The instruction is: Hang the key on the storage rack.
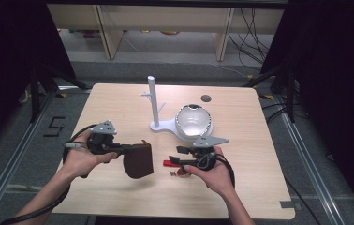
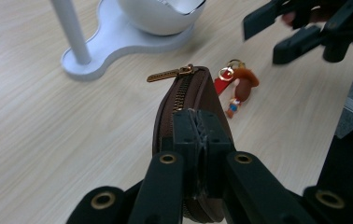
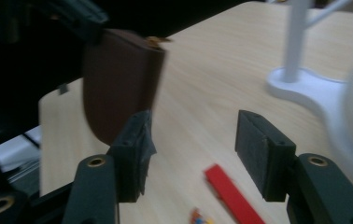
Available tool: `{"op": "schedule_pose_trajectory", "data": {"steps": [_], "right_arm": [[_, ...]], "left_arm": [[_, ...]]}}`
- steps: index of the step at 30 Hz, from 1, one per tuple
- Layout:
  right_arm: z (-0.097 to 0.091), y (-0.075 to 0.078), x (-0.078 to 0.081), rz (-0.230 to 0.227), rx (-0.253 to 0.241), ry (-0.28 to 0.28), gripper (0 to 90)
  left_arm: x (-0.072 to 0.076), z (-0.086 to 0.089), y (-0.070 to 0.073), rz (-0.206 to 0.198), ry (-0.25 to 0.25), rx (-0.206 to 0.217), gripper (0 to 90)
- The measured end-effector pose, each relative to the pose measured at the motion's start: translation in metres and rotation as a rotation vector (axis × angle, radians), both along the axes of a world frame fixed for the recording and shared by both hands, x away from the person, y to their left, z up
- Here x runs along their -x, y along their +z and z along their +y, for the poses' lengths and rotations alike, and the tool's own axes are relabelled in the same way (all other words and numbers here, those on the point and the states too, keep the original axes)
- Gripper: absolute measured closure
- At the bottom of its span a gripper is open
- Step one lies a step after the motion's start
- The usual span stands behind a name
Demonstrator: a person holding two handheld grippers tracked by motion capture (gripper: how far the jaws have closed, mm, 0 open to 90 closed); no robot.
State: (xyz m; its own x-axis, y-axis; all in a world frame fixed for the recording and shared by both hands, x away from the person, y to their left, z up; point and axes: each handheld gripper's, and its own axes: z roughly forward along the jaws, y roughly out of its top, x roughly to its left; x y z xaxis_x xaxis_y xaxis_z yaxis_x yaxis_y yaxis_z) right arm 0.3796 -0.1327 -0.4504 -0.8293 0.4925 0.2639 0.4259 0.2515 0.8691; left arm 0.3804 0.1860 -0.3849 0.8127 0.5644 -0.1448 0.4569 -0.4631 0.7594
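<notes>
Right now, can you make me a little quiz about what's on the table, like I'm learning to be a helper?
1. True or false: the left hand-held gripper is shut on the brown zip pouch.
2. What lies on the table under the right hand-held gripper?
A. a spoon
B. a little figure keychain with a red strap
C. a book
3. Fill in: the zip on the pouch is ____.

Key
1. True. Its jaws pinch the pouch and hold it off the table.
2. B. The keychain lies flat, and the open jaws are above it, not touching.
3. Closed. The gold pull sits at the end of the zip.
</notes>
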Motion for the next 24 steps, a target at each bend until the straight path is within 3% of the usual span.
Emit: {"op": "schedule_pose_trajectory", "data": {"steps": [2,3,4,6,7,10,11,13,15,16,21,22,23,24], "right_arm": [[0.010,0.000,-0.004,0.008,0.002,0.055,43.7],[0.014,-0.001,-0.005,0.033,0.004,0.058,42.2],[0.019,-0.004,-0.009,0.044,-0.007,0.099,41.2],[0.021,-0.006,-0.011,0.041,-0.008,0.113,40.3],[0.024,-0.009,-0.012,0.117,-0.031,0.119,38.1],[0.023,-0.013,-0.015,0.109,-0.049,0.140,37.1],[0.025,-0.018,-0.018,0.113,-0.093,0.172,36.9],[0.026,-0.020,-0.017,0.164,-0.119,0.191,37.3],[0.025,-0.020,-0.018,0.169,-0.125,0.199,39.2],[0.024,-0.021,-0.018,0.165,-0.128,0.218,49.2],[0.018,-0.018,-0.017,0.143,-0.114,0.236,61.2],[0.016,-0.016,-0.016,0.157,-0.120,0.236,64.4],[0.012,-0.011,-0.015,0.149,-0.078,0.224,66.3],[0.011,-0.009,-0.015,0.088,-0.034,0.214,66.7]], "left_arm": [[-0.001,-0.007,0.002,-0.005,-0.022,0.000,87.1],[-0.001,-0.012,0.003,-0.009,-0.030,0.003,87.1],[-0.001,-0.016,0.004,-0.010,-0.043,0.004,87.1],[-0.001,-0.019,0.005,-0.017,-0.043,0.004,87.1],[-0.001,-0.022,0.006,-0.019,-0.054,0.002,87.1],[-0.002,-0.028,0.008,-0.022,-0.075,0.015,87.1],[-0.002,-0.032,0.009,-0.028,-0.083,0.025,87.1],[-0.002,-0.036,0.011,-0.032,-0.093,0.037,87.1],[-0.002,-0.037,0.011,-0.034,-0.094,0.040,87.0],[-0.001,-0.039,0.012,-0.037,-0.100,0.051,86.9],[-0.003,-0.036,0.007,-0.056,-0.103,0.067,85.9],[-0.003,-0.034,0.005,-0.061,-0.098,0.071,85.1],[-0.003,-0.033,0.003,-0.057,-0.095,0.079,83.1],[-0.003,-0.031,-0.001,-0.067,-0.092,0.075,81.8]]}}
